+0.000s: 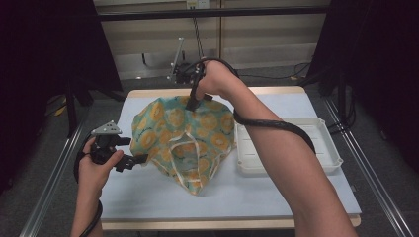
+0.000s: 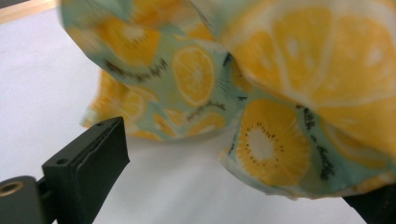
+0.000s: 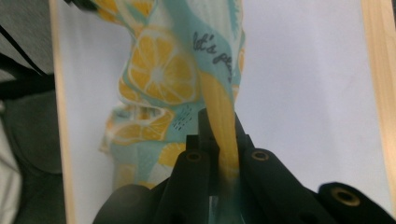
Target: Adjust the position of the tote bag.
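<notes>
The lemon-print cloth (image 1: 183, 136) is seen spread over the middle of the pale table sheet (image 1: 148, 197), and it is gripped at two places at once. At the far edge, close to the table's back rim, a fold of it is pinched by the right gripper (image 1: 192, 104); in the right gripper view the black jaws are pressed together on a narrow yellow pleat of the fabric (image 3: 219, 135), which is drawn up taut between them. At the near left corner, the cloth's edge is met by the left gripper (image 1: 136, 162). In the left gripper view one jaw is seen standing clear at the lower left, the other only just glimpsed at the lower right under the hanging fabric (image 2: 261, 140), so the jaws are spread wide with the cloth's edge draped between them and not pressed.

The cloth's long axis is laid from the far pinch toward the person, and it is narrowed to a point at the near end, where cream-coloured straps (image 1: 195, 180) are bunched. Beside the cloth, on the right, a white tray (image 1: 326, 148) is set, just apart from the fabric.
</notes>
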A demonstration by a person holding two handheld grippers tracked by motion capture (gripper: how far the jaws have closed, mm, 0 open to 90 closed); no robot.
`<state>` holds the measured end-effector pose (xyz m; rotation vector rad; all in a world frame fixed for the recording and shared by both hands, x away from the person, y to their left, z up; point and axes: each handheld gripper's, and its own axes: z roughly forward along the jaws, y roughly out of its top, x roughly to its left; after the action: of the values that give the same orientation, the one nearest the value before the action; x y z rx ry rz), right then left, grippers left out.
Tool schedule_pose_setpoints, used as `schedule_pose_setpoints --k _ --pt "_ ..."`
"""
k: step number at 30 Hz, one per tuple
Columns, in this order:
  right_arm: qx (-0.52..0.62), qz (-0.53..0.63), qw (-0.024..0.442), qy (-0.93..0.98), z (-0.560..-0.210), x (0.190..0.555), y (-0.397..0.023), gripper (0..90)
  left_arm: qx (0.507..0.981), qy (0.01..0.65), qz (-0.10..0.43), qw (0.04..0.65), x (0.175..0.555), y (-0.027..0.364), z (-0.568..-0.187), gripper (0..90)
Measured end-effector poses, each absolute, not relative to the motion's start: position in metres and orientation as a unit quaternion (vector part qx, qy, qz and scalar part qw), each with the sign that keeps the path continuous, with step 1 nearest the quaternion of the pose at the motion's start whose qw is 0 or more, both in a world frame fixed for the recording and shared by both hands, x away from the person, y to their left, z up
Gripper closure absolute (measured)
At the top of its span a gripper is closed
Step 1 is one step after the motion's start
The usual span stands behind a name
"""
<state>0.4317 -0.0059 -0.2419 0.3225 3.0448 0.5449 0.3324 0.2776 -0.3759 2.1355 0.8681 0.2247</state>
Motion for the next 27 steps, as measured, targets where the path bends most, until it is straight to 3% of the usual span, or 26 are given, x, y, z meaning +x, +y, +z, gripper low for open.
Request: schedule_pose_setpoints --k 20,22,27 --pt "0.059 0.184 0.012 0.981 -0.249 0.437 -0.02 88.9 0.843 0.349 0.082 0.4 0.335 0.278 -0.378 4.7" --pt "0.083 0.187 0.011 0.979 -0.249 0.437 -0.02 76.1 0.843 0.35 0.085 0.399 0.334 0.279 -0.377 4.6" --pt "0.13 0.167 0.011 0.977 -0.251 0.434 -0.025 60.7 0.844 0.348 0.082 0.399 0.334 0.279 -0.377 4.5"
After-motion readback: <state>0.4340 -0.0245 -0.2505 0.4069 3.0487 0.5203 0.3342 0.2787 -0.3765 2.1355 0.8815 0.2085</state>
